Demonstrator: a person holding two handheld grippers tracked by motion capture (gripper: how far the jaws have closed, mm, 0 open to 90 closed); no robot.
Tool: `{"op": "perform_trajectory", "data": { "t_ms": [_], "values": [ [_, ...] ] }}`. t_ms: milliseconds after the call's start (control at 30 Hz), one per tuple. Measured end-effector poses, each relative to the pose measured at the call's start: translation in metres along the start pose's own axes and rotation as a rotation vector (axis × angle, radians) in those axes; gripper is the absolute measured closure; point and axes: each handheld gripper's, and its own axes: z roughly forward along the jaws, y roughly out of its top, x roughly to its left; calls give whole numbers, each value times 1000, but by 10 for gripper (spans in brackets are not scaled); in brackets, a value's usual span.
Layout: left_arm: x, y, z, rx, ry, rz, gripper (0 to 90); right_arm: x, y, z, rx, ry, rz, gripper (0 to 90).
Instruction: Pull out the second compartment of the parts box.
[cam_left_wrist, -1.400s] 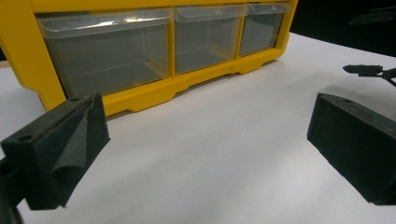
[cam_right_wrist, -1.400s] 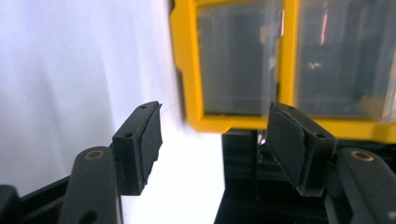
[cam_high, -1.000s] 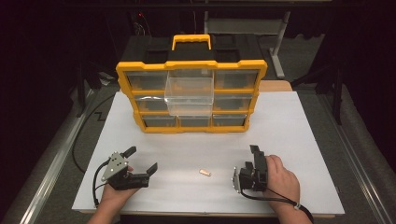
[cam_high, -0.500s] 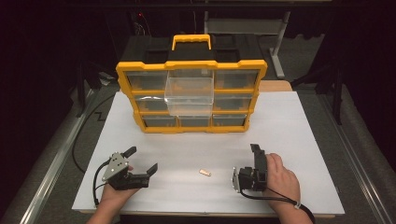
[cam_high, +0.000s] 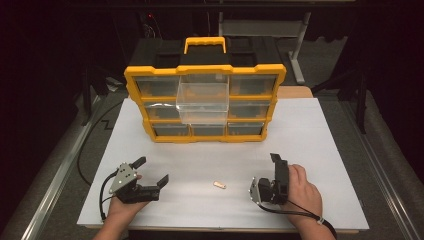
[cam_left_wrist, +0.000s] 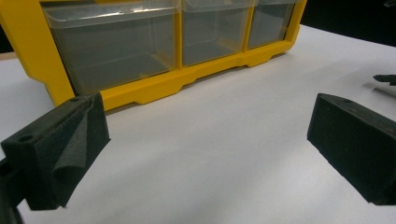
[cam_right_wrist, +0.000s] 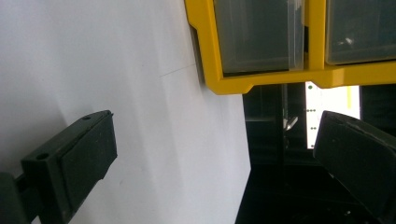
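Note:
A yellow drawer organizer (cam_high: 150, 75) with a black handle stands at the back of the white table (cam_high: 310, 130). Its clear middle drawer (cam_high: 202, 102) is pulled out. A small beige piece (cam_high: 218, 185) lies on the table between my two grippers. My left gripper (cam_high: 151, 170) rests at the front left, open, with nothing between its fingers. The left gripper view shows the same open gripper (cam_left_wrist: 208, 116) facing the organizer's bottom row (cam_left_wrist: 154, 86). My right gripper (cam_high: 265, 174) lies on its side at the front right. Its jaws have just been opening and stand wide apart (cam_right_wrist: 217, 123), empty.
Dark floor and a metal rail (cam_high: 55, 175) border the table on the left. A desk frame (cam_high: 295, 30) stands behind the organizer. In the right gripper view, the organizer's corner (cam_right_wrist: 261, 79) sits close to the table edge.
The right gripper's jaws look slightly wider apart than a second ago. Both hands and the small beige piece stay where they were.

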Motion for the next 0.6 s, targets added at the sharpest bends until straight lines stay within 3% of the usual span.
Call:
{"op": "perform_trajectory", "data": {
  "t_ms": [300, 367, 433, 500, 567, 600],
  "values": [
    [1, 0, -1, -20, 7, -12, 5, -7, -9, 0, -26, 63, 197, 5],
    [2, 1, -1, -20, 7, -22, 5, -7, -12, 2, -35, 98, 295, 5],
    [1, 0, 0, -15, 5, -23, 5, -8, -15, 3, -36, 126, 348, 5],
    [1, 1, 1, -17, 4, -28, 4, -7, -19, 5, -40, 162, 439, 5],
    [1, 1, 1, -19, 6, -29, 4, -6, -23, 5, -57, 205, 562, 5],
    [2, 2, 2, -21, 6, -32, 4, -7, -25, 5, -65, 213, 583, 5]
  ]
}}
